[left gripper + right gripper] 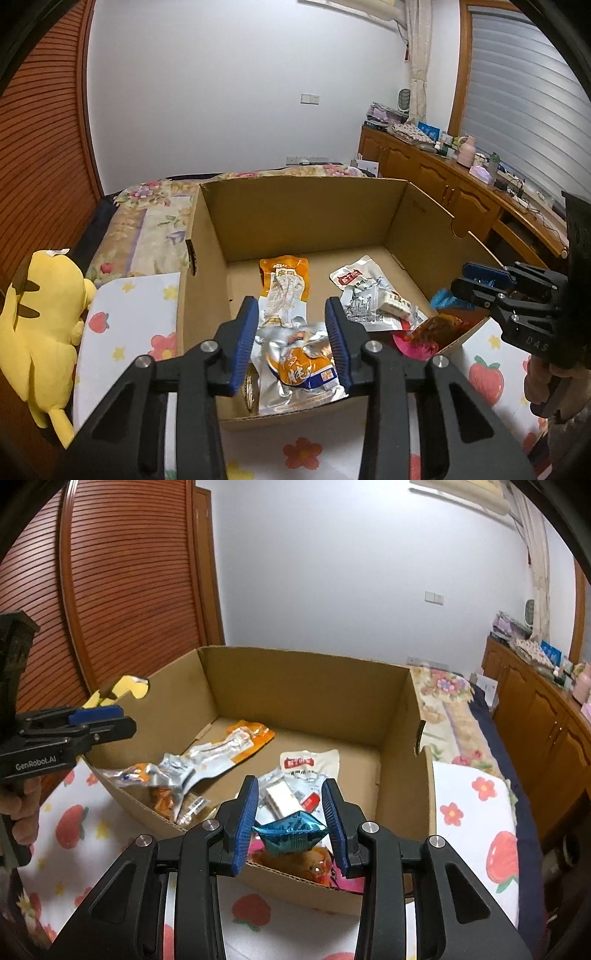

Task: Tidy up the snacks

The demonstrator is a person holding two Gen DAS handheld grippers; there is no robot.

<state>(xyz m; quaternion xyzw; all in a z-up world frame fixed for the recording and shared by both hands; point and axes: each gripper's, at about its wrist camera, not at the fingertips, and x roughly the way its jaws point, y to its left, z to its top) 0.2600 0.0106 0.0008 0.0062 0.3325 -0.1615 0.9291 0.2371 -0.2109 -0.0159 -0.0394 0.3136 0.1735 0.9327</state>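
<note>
A cardboard box (303,221) sat open-topped on a cloth w/ strawberry and flower print (129,321), snacks scattered over its floor. The left gripper (295,343) hung just over the box's near edge, its blue pads either side of a silver-and-orange packet (299,365) that lay against the near wall; whether the pads actually pressed the packet can't be told, they looked close to it but not clearly pinching. The right gripper (290,827) was clamped on a small blue foil-wrapped snack (290,836), held in the air over the near right corner of the box, above a red-orange packet (314,864) lying in that corner. Further in, an orange-topped packet (282,284) lay left of centre, and a white packet w/ a red label (354,280) lay right of centre, partly over a pile of small wrappers. The back half of the box floor was bare, w/ room to set things down; the back and side walls stood upright, and the near wall was lower, approx. level w/ the gripper tips. Left of the box, a yellow plush toy (40,332) sat at the cloth's edge, well apart from both grippers. Behind the box ran a floral bedspread (147,214).
</note>
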